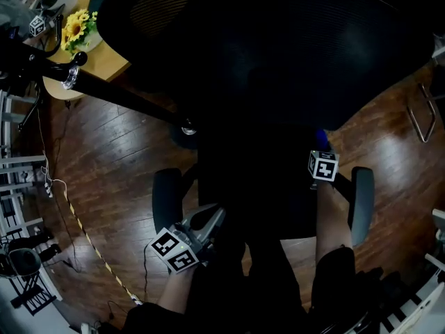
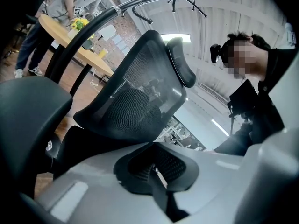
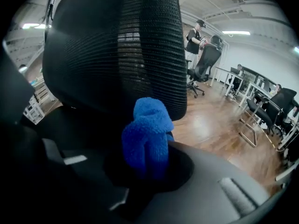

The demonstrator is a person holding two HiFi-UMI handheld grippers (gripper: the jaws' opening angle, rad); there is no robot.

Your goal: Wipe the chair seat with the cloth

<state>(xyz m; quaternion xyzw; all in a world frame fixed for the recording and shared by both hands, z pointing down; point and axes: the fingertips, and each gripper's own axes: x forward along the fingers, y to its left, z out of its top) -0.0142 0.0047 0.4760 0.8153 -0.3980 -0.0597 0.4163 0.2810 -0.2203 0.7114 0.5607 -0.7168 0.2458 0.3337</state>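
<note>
A black mesh office chair fills the head view, its dark seat [image 1: 257,186] between two grey armrests [image 1: 167,193] [image 1: 361,202]. My right gripper [image 1: 320,148] is over the seat's right side, shut on a bunched blue cloth [image 1: 321,139]. In the right gripper view the cloth [image 3: 147,139] sticks up from between the jaws of the right gripper [image 3: 149,167], with the mesh backrest [image 3: 117,45] just beyond. My left gripper [image 1: 214,216] hovers at the seat's front left corner. The left gripper [image 2: 156,164] is shut on nothing and points at the backrest [image 2: 140,92] and headrest [image 2: 180,64].
A round wooden table [image 1: 104,58] with sunflowers [image 1: 78,26] stands at the back left. A cable [image 1: 90,242] runs over the wood floor on the left. A metal frame [image 1: 421,117] sits at the right. Other chairs and people [image 3: 203,55] are far off.
</note>
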